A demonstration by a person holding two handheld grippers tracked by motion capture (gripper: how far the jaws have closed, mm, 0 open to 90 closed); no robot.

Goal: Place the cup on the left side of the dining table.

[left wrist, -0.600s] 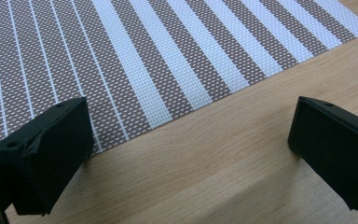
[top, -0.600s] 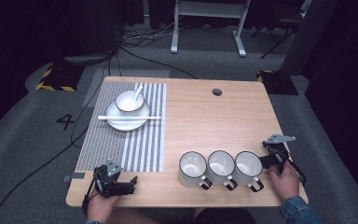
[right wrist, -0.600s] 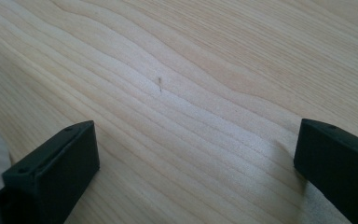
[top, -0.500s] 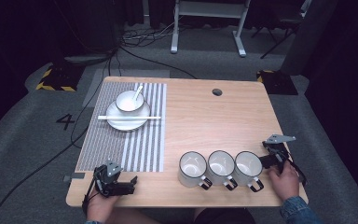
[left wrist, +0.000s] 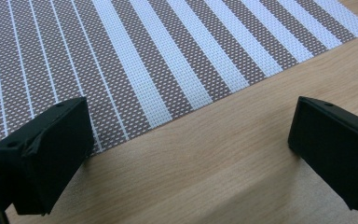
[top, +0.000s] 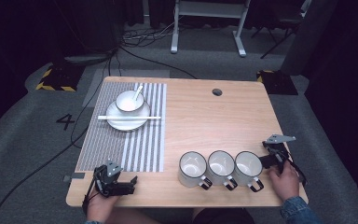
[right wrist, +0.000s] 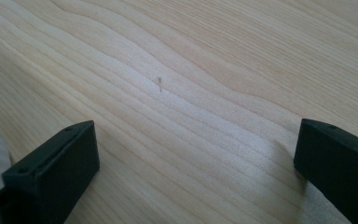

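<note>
— Grey carpet and loose cables lie beyond the far edge of my wooden desk [top: 205,116]. What sits on it?

— At the far left lies a striped placemat [top: 121,140]. On it stands a white plate [top: 128,119] with a white bowl [top: 129,101] on top; a spoon [top: 137,92] leans in the bowl, and a pair of chopsticks [top: 128,117] lies across the plate.

— And the cups?

— Three white mugs stand in a row near the front edge, side by side: the left mug [top: 191,168], the middle mug [top: 220,164], the right mug [top: 247,165]. As far as I can see, all three are empty, their handles turned toward me.

— Where are your hands?

— My left gripper [top: 133,179] rests at the front left corner, its jaws wide apart over the placemat's near edge [left wrist: 168,70] and bare wood. My right gripper [top: 265,161] lies just beside the right mug, jaws also wide apart with nothing between them, over bare wood [right wrist: 177,93].
</note>
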